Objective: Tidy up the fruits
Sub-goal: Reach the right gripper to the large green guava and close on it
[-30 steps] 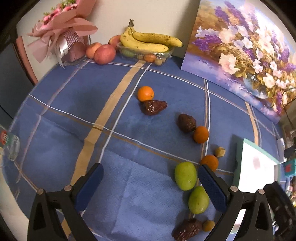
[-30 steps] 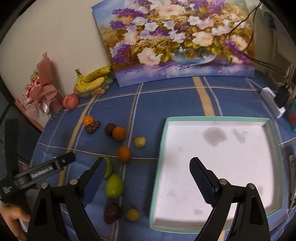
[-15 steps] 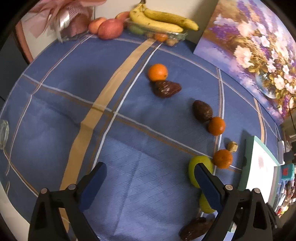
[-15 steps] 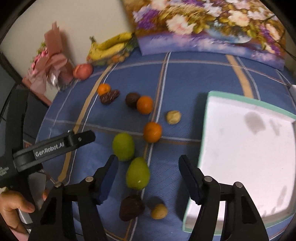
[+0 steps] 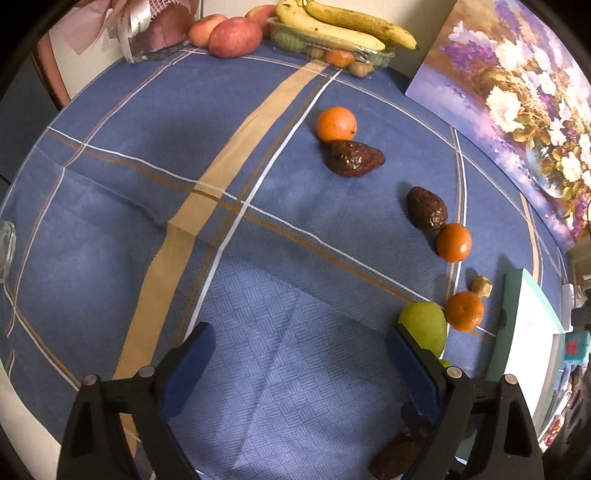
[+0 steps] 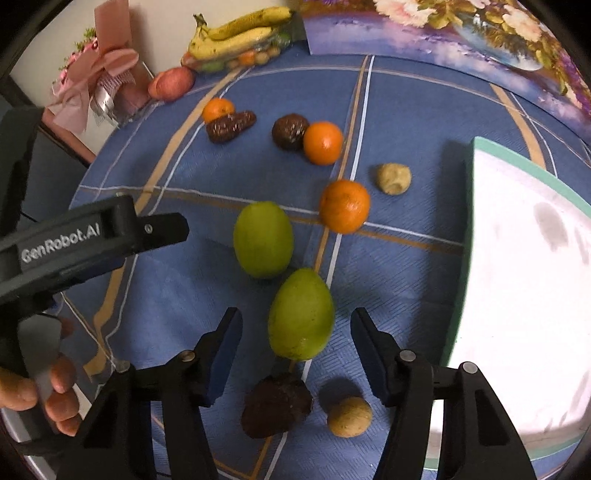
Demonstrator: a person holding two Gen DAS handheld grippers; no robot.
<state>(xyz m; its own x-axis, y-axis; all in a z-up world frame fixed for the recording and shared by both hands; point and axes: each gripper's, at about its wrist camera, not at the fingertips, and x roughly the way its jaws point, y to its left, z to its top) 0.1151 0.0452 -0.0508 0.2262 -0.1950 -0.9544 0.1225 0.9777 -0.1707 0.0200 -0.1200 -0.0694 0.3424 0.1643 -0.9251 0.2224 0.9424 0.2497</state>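
Note:
Loose fruit lies on a blue checked tablecloth (image 5: 258, 258): two green pears (image 6: 301, 314) (image 6: 263, 239), three oranges (image 6: 344, 206) (image 6: 323, 143) (image 6: 218, 109), dark wrinkled fruits (image 6: 276, 404) (image 6: 290, 131) (image 6: 231, 125) and two small tan nuts (image 6: 349, 416) (image 6: 393, 178). My right gripper (image 6: 295, 354) is open, its fingers on either side of the near pear, apart from it. My left gripper (image 5: 299, 369) is open and empty over bare cloth; it shows at left in the right wrist view (image 6: 110, 236). A white tray with a green rim (image 6: 465, 258) lies at the right.
At the back stand a clear box with bananas (image 5: 343, 26), apples (image 5: 234, 37), a pink wrapped bouquet (image 6: 107, 74) and a flower painting (image 5: 517, 92). A glass (image 5: 5, 247) sits at the left edge of the table.
My right gripper has swung left from over the tray and down over the fruit, now straddling the near pear. My left gripper has moved forward and lower over the cloth. Both stay open.

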